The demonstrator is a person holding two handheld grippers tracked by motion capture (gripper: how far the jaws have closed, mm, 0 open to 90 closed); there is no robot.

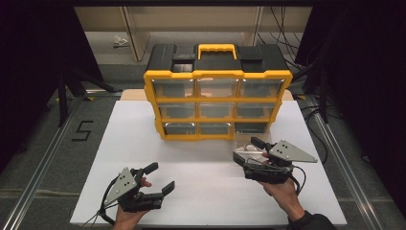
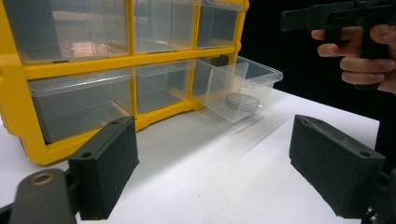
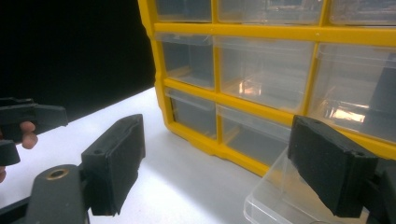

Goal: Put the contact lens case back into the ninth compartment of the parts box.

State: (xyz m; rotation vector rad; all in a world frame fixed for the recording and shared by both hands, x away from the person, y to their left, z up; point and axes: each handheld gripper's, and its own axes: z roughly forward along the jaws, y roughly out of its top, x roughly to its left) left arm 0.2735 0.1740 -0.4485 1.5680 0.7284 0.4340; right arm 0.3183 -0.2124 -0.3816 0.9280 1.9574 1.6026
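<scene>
both jaws gape empty: right gripper (image 1: pixel 247 147) over the pulled-out bottom-right drawer (image 2: pixel 243 88), left gripper (image 1: pixel 159 177) near-left on the table (image 1: pixel 201 191).

High view above the near desk (image 1: pixel 201 191) edge facing far and down, both tongs cameras low and close, angled at the yellow drawer organizer (image 1: pixel 218 76), shared by all views

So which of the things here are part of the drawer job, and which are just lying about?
In the job:
- yellow organizer
- pulled-out clear drawer, bottom row
- grey round piece lying in that drawer
- right gripper, jaws open, by that drawer
- left gripper, jaws open, nothing between them

Lying about:
- small white object on the floor behind
- cables on the floor, back right
</scene>
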